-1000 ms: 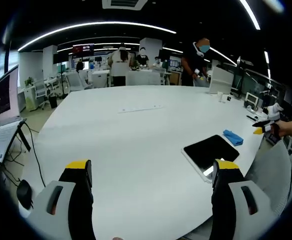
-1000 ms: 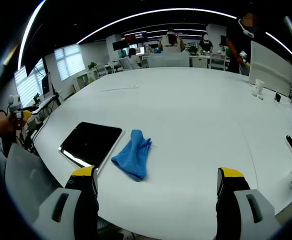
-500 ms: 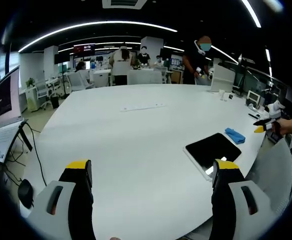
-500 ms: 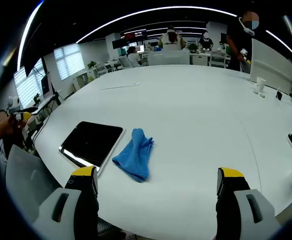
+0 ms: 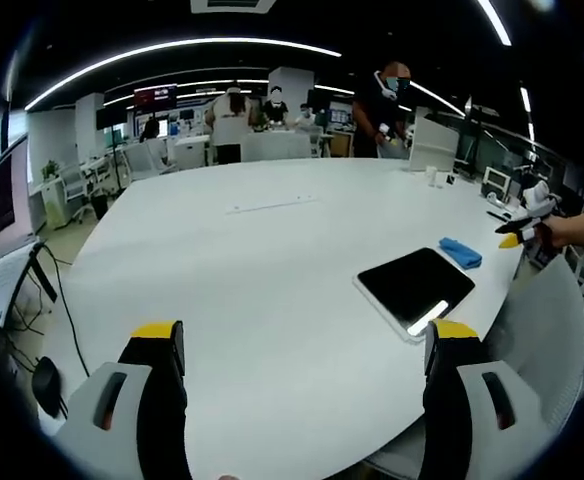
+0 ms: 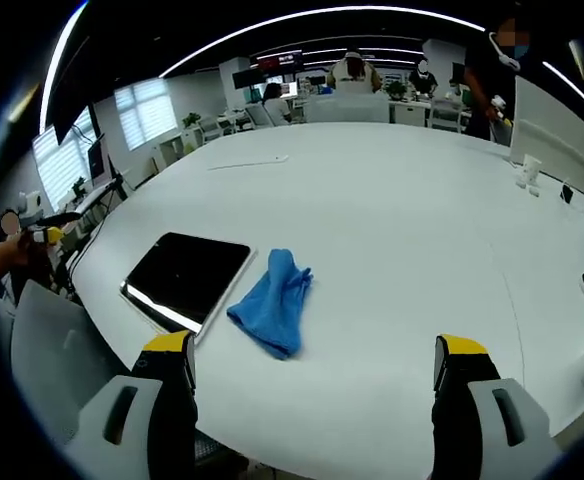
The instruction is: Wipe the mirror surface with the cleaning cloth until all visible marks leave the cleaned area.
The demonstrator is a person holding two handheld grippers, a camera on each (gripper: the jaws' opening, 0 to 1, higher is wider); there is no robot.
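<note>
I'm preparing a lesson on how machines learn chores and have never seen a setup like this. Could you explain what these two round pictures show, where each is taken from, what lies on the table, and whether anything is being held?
There is no robot arm here. A person holds a two-jaw gripper in each hand, and a fisheye camera rides on each, looking forward along its jaws.

The left gripper view looks over the left gripper, whose yellow-tipped jaws stand wide apart, holding nothing. The right gripper view does the same for the right gripper, also open and holding nothing.

On the large white table lies a dark rectangular mirror near the edge. Just beside it lies a crumpled blue cleaning cloth. The same mirror and cloth appear from the other side in the left gripper view.

Wiping has not begun. Other people stand in the office behind.
</note>
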